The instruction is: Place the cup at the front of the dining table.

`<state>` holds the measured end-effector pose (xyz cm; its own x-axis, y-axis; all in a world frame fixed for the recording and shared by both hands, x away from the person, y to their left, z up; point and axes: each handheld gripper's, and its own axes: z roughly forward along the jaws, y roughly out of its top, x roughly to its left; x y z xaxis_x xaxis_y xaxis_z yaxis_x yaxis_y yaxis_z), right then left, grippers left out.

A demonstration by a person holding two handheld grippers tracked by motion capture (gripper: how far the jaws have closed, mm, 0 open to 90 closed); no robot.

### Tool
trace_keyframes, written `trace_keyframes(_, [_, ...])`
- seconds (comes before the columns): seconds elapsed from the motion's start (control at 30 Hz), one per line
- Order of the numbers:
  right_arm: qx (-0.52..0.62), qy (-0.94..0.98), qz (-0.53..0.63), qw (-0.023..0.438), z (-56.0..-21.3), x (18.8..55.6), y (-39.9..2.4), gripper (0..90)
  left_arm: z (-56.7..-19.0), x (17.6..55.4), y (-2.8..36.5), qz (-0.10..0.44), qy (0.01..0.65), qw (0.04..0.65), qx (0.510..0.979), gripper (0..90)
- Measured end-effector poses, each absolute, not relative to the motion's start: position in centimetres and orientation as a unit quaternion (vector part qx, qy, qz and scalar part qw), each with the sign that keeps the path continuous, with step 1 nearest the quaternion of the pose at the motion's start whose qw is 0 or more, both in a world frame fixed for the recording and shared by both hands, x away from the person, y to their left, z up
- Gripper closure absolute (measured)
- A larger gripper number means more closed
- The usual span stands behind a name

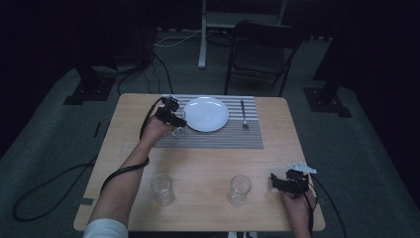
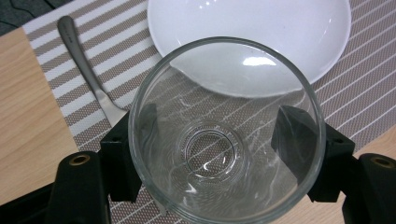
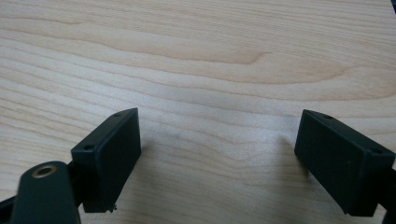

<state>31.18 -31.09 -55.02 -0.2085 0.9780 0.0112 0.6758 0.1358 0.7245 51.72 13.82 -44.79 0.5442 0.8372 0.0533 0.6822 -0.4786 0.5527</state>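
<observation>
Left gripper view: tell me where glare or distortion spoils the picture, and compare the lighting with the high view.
Left gripper view: bright glare spots on the white plate, and the placemat stripes bend through the glass. High view: dim overall, dark surroundings, only the table lit.

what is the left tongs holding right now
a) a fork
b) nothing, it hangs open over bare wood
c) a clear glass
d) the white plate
c: in the left gripper view the left tongs have both black pads pressed on the sides of a clear glass over the striped mat, with the white plate just beyond it and the fork lying untouched to the side.
</observation>
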Motion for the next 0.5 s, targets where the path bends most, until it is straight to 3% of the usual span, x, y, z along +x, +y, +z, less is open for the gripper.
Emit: trace_keyframes(0.5, [0.580, 0.713, 0.310, 0.244, -55.02, 31.17, -31.08, 14.4, -45.92, 51.69, 14.68, 0.148, 0.444, 0.258, 0.845, 29.1])
